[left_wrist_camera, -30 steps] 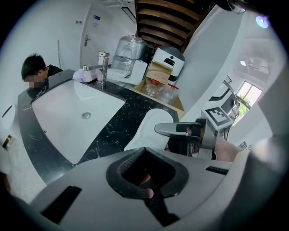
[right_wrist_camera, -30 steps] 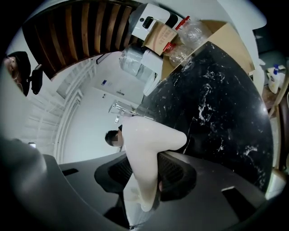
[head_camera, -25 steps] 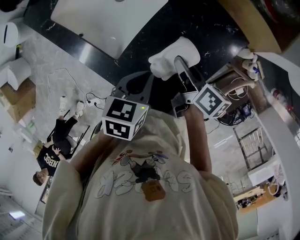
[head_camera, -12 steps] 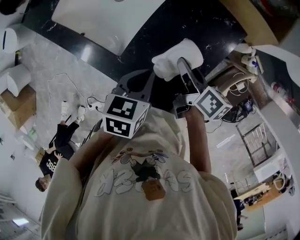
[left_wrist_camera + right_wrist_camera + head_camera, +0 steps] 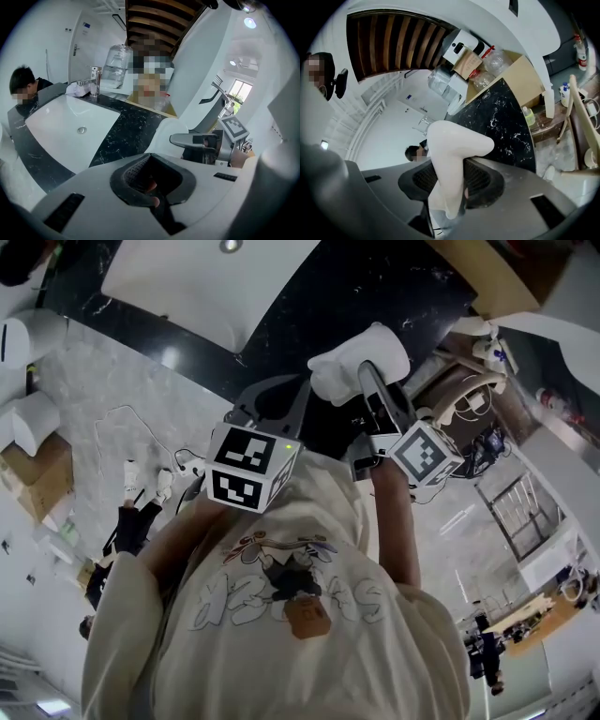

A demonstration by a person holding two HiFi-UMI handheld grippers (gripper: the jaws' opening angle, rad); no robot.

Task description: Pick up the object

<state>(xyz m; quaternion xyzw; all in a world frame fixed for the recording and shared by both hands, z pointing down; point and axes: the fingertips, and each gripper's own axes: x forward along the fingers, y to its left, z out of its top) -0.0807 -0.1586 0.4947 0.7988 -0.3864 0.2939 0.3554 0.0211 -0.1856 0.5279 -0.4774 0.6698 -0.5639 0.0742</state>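
Observation:
A soft white object (image 5: 359, 360) is up in the air over the black marble counter (image 5: 394, 282). My right gripper (image 5: 371, 382) is shut on it, and the object bulges out above the jaws. In the right gripper view the white object (image 5: 454, 145) is pinched between the dark ribbed pads (image 5: 480, 180) of the right gripper (image 5: 452, 185). My left gripper (image 5: 274, 409) hovers just left of it at about the same height, open, with nothing in it. The left gripper view shows the left gripper's (image 5: 152, 180) bare hollow, with the white object (image 5: 164, 136) and the right gripper (image 5: 193, 140) beyond.
A white sink basin (image 5: 187, 287) is sunk into the counter, with a faucet (image 5: 96, 82) and a water jug (image 5: 115, 63) behind it. A person (image 5: 28, 89) is at the counter's far side. Another person (image 5: 127, 531) and cardboard boxes (image 5: 37, 465) are on the floor at left.
Both grippers and the white object have drifted slightly right in the head view, with the grip unchanged. The person on the floor has slid lower in the picture.

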